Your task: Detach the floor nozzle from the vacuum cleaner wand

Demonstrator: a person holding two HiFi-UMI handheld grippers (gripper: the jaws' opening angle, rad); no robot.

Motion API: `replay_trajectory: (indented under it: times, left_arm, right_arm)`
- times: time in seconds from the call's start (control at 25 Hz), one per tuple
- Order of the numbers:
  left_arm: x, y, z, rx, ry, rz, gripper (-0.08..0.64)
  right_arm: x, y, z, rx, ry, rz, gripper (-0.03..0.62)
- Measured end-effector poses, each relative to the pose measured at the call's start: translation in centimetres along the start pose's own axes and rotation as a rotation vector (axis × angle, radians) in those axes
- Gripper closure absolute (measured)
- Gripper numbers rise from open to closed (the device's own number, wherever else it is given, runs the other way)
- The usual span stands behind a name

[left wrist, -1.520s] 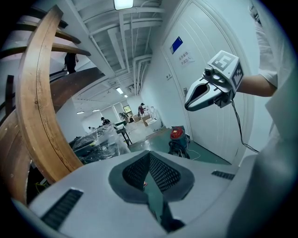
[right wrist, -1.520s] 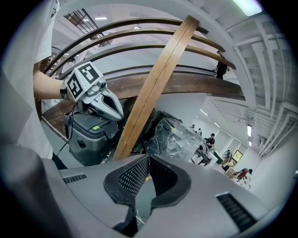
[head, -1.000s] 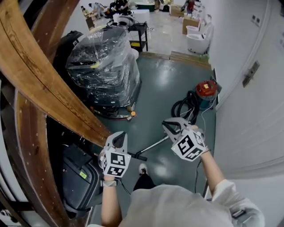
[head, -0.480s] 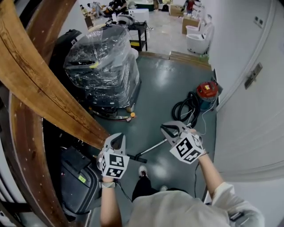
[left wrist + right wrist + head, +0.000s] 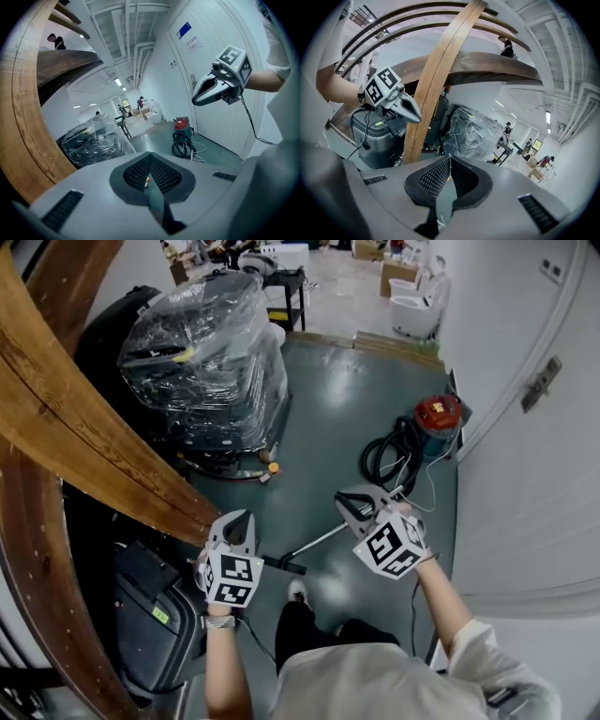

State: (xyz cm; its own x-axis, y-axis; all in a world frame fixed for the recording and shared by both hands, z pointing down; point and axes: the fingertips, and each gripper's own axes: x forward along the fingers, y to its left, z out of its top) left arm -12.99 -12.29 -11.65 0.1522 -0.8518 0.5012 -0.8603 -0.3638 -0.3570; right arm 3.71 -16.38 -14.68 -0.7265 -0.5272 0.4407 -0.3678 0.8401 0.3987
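In the head view a silver wand [image 5: 321, 541] lies on the grey floor and ends in a small black floor nozzle [image 5: 284, 565] near my shoe. A black hose coil [image 5: 387, 457] leads to the red vacuum cleaner [image 5: 438, 415]. My left gripper [image 5: 239, 519] hovers shut and empty just left of the nozzle. Shut and empty too, my right gripper [image 5: 348, 504] hangs over the wand's upper end. Neither touches the wand. In the left gripper view its jaws [image 5: 149, 158] meet, with the right gripper [image 5: 212, 89] and vacuum [image 5: 182, 124] ahead. The right gripper view shows closed jaws [image 5: 450, 161] and the left gripper [image 5: 401, 105].
A plastic-wrapped machine [image 5: 208, 362] stands ahead on the left. Curved wooden beams [image 5: 75, 427] cross the left side above a grey-black case [image 5: 150, 615]. A white wall with doors [image 5: 525, 484] runs along the right. Furniture and people fill the far room.
Both grippers have sunk lower toward the floor, still shut. The wand and nozzle lie where they were.
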Motion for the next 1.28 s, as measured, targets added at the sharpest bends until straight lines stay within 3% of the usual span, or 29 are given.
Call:
replay_trajectory:
  times: [0.52, 0.72, 1.28]
  left_arm:
    - [6.6, -2.0, -6.0, -0.005, 0.015, -0.036, 0.560]
    - [8.7, -2.1, -9.1, -0.036, 0.039, -0.016, 0.560]
    - [14.7, -5.7, -18.0, -0.064, 0.055, -0.067, 0.560]
  right_arm:
    - [5.5, 0.6, -6.6, -0.007, 0.010, 0.003, 0.563]
    - [7.7, 0.9, -9.0, 0.001, -0.012, -0.013, 0.563]
    - [14.0, 4.8, -16.8, 0.053, 0.001, 0.053, 0.563]
